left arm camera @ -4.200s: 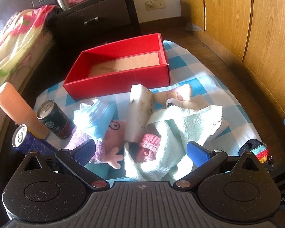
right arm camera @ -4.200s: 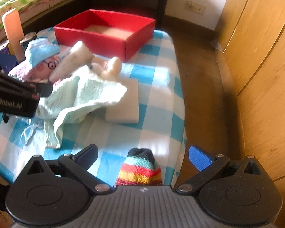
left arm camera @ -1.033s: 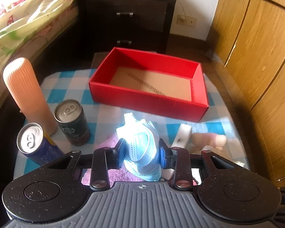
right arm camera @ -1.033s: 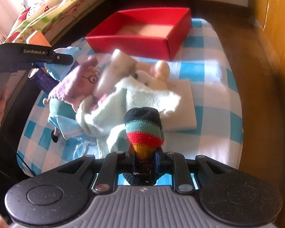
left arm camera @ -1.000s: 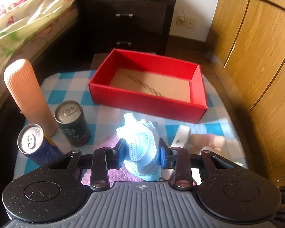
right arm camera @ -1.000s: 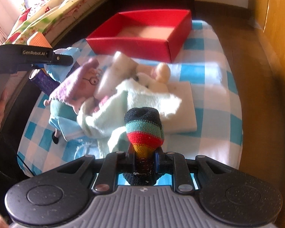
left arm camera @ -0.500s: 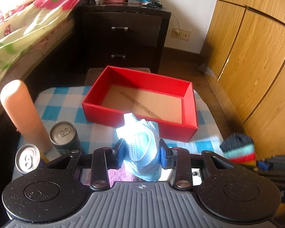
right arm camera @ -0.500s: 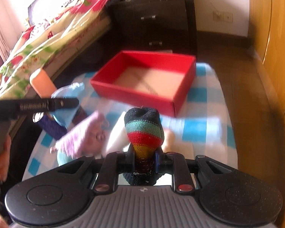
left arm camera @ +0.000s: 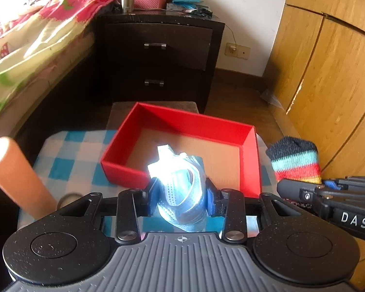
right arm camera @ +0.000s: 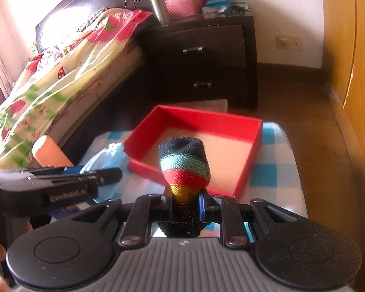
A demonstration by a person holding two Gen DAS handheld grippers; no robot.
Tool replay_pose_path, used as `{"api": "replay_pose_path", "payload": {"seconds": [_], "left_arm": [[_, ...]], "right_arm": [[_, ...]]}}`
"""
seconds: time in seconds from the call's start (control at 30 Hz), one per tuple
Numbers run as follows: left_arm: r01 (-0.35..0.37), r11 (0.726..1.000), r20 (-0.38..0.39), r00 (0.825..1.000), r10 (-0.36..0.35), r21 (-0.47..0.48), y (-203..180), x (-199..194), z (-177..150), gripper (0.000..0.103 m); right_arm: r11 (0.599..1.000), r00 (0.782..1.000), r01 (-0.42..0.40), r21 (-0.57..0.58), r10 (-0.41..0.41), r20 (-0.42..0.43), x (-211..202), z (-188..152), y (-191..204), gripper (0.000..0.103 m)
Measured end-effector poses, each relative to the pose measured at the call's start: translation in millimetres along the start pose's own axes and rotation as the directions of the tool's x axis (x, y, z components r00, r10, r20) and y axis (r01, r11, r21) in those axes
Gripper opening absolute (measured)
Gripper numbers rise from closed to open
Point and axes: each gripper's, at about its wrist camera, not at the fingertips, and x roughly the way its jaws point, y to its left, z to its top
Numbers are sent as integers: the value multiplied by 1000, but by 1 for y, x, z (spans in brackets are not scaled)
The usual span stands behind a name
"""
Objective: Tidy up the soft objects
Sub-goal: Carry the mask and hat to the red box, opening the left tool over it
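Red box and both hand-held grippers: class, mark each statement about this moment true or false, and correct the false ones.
1. The left hand-held gripper is shut on a blue face mask. True.
2. The right hand-held gripper is open and holds nothing. False: it is shut on a striped sock.
3. The red box already holds a towel. False: its visible floor is bare.
4. A steel flask stands on the dark nightstand beside a pink basket. True.
5. The orange cylinder lies inside the box. False: it stands on the checked cloth, outside the box.
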Motion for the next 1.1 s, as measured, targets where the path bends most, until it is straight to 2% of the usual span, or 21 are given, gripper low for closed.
{"api": "replay_pose_path", "payload": {"seconds": [0.2,0.43,0.9,1.1], "left_arm": [[-23,1000,-8,1000,23,1,2,26,17,39],[-59,998,-22,998,59,6,6,59,32,39],[-78,997,-58,995,77,-9,11,115,45,41],[-84,996,-67,994,83,-17,12,130,45,44]], "right_arm": [[1000,1000,17,7,-17,26,20,27,-1,0],[999,999,49,20,-49,8,61,50,-11,0],[995,997,72,70,-69,-43,128,59,-37,0],[993,995,85,75,-81,-64,150,58,-45,0]]}}
